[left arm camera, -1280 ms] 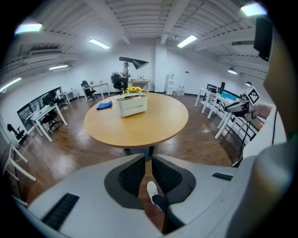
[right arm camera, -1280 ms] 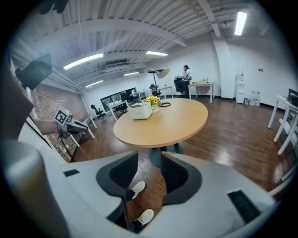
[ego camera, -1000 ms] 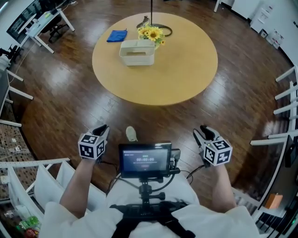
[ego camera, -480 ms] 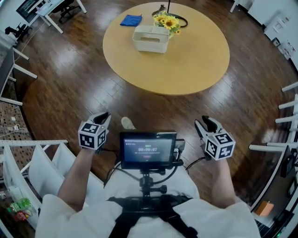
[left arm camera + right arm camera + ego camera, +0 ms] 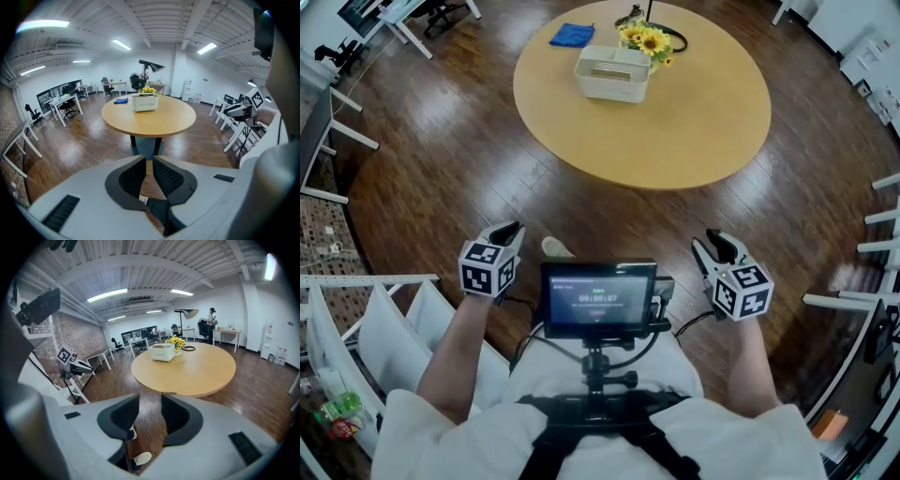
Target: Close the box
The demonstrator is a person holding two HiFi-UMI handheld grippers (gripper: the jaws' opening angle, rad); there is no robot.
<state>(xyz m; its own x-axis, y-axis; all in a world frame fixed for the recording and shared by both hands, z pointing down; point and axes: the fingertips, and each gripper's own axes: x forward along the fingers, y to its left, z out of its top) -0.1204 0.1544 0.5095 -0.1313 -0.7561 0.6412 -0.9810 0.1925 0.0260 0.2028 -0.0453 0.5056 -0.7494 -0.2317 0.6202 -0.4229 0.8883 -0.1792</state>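
The cream box (image 5: pixel 612 73) stands on the far side of the round wooden table (image 5: pixel 675 122), its top looking open. It also shows far off as the box (image 5: pixel 145 102) and the box (image 5: pixel 162 352). Both grippers are held low by my waist, well short of the table. My left gripper (image 5: pixel 508 232) is empty, its jaws almost together with a thin slit, as the left gripper (image 5: pixel 149 159) view shows. My right gripper (image 5: pixel 712 246) is empty too, its jaws a little apart, and the right gripper (image 5: pixel 150 397) view shows floor between them.
Sunflowers (image 5: pixel 649 39), a blue cloth (image 5: pixel 571 35) and a black lamp base sit behind the box. A small screen (image 5: pixel 598 298) hangs on my chest rig. White racks (image 5: pixel 356 337) stand at my left, white frames (image 5: pixel 881 234) at my right, over dark wood floor.
The table and box have slid up and to the right in the head view as I shift. Both grippers keep their place by my waist.
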